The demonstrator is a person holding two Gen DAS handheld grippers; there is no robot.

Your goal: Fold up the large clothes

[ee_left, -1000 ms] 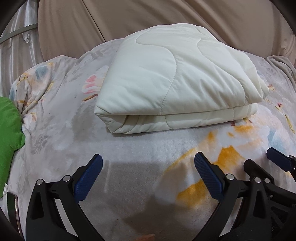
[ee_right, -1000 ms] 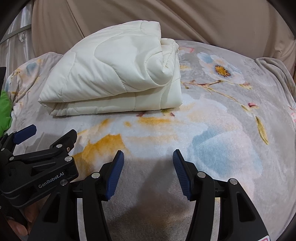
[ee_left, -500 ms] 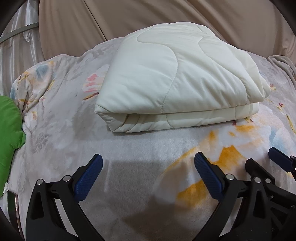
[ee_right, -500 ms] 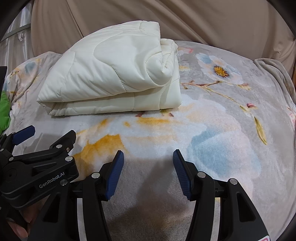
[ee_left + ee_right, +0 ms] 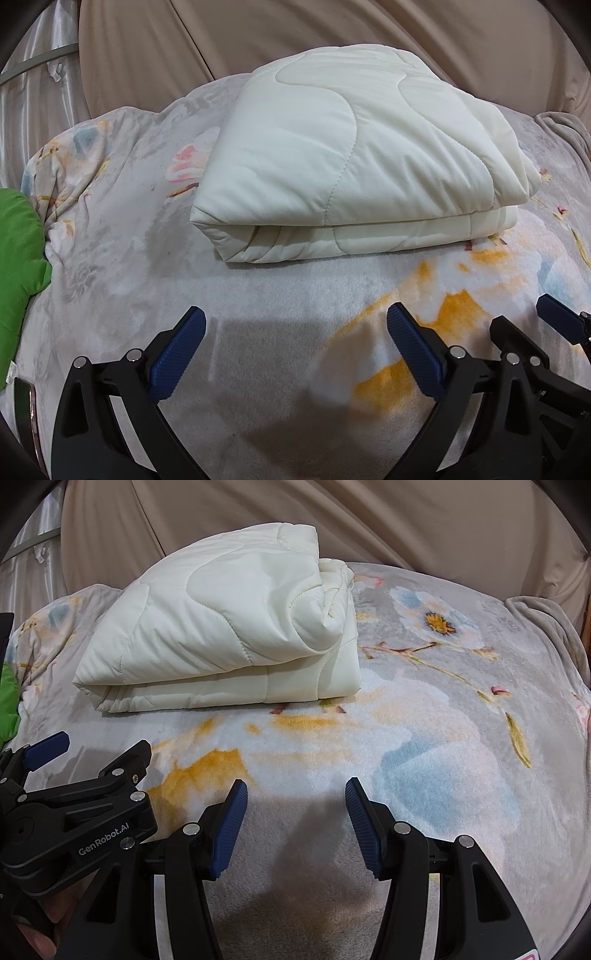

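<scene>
Left tongs (image 5: 295,354) — black frames, ribbed blue pads, silver screws, right tongs (image 5: 295,827) alike — white "GenRobot.AI" lettering

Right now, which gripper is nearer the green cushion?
Left. The left gripper hovers open beside the green cushion; the right gripper sits farther off, past the left one.

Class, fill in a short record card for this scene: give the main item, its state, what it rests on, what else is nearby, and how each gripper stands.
main item: cream quilted comforter
state: folded into a thick stack, rolled edge on its right end
rests on: floral fleece blanket
nearby: green fabric at the blanket's left edge
backdrop: beige sheet
left gripper: open, empty, short of the comforter
right gripper: open, empty, over bare blanket
</scene>
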